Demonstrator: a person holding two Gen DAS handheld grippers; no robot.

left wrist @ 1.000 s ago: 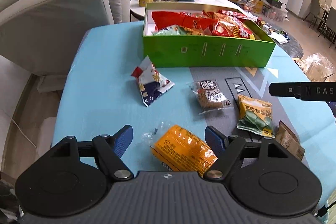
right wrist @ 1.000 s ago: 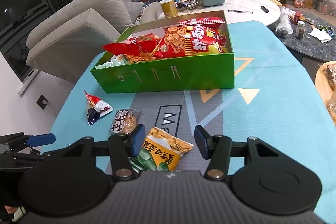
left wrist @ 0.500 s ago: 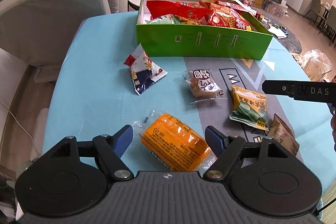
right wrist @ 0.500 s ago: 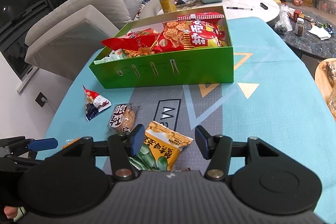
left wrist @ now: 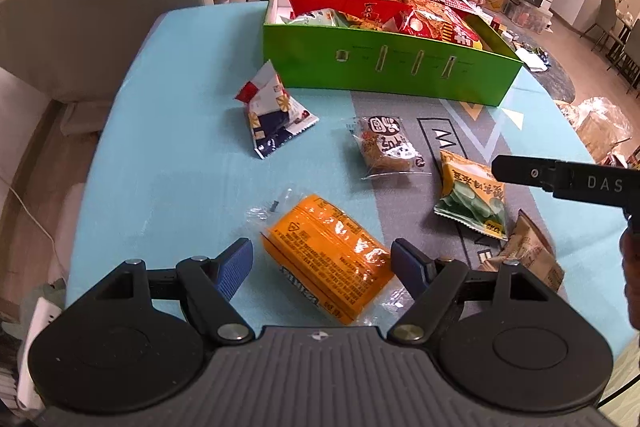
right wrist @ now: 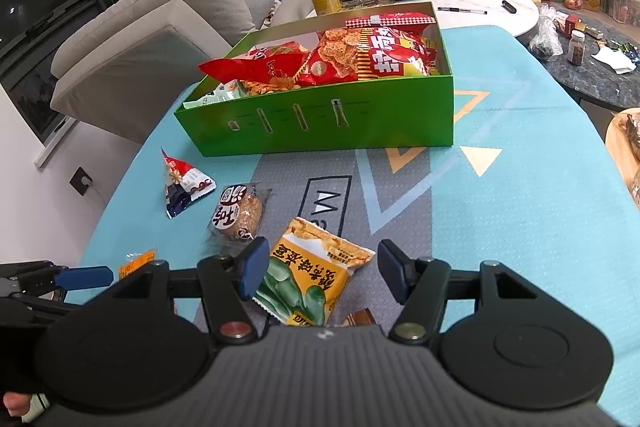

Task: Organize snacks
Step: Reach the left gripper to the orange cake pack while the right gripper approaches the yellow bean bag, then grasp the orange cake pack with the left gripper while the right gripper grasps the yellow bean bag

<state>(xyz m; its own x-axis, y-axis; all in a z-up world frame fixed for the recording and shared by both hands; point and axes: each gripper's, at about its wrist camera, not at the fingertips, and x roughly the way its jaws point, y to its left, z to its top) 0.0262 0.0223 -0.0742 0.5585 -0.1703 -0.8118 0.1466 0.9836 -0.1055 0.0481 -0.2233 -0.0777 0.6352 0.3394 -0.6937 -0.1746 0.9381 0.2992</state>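
Left gripper spread wide around orange packet, right gripper likewise around yellow-green pouch, green box beyond

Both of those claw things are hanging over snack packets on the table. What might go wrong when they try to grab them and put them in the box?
The orange packet lies slantwise between the open left gripper, so the fingers may catch only its slippery clear wrapper and lose it. The yellow-green packet under the open right gripper overlaps a brown packet, which might get dragged along. The green box is already heaped with bags, so additions could slide out.
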